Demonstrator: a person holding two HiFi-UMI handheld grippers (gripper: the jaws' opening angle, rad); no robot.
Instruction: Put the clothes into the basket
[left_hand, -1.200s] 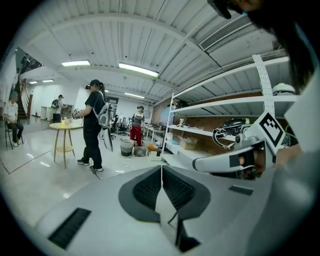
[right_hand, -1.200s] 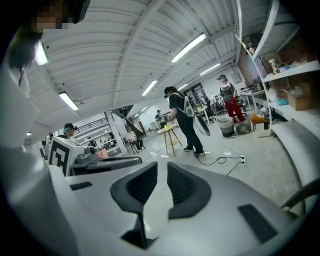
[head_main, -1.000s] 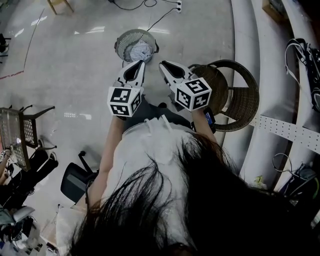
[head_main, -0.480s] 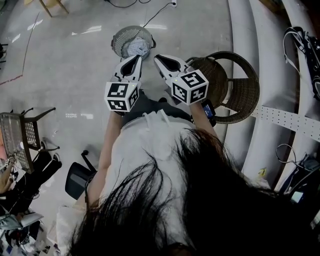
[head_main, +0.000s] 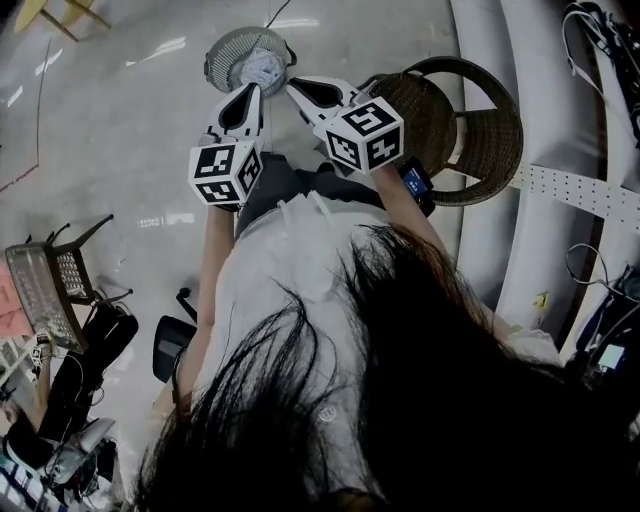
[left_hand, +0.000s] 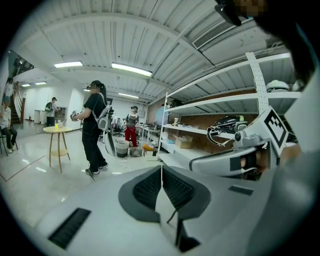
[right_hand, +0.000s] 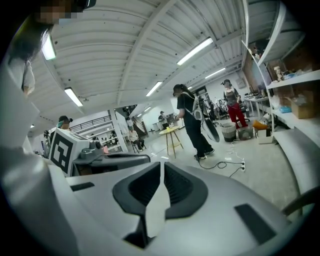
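My left hand-held gripper (head_main: 248, 92) and right hand-held gripper (head_main: 296, 88) sat closed and empty, side by side. I judged nothing was left to carry: the clothes (head_main: 262, 68) lay in the basket (head_main: 213, 60) at twelve o'clock.

You hold your white plastic left tongs (head_main: 248, 92) and white plastic right tongs (head_main: 297, 87) side by side before you, tips converging, both jaws pressed together.

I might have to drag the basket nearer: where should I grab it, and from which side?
I'd take the basket by its top rim, from above, on the near side. It stands upright and open, and the clothes sit bunched inside, leaving the rim free for the jaws.
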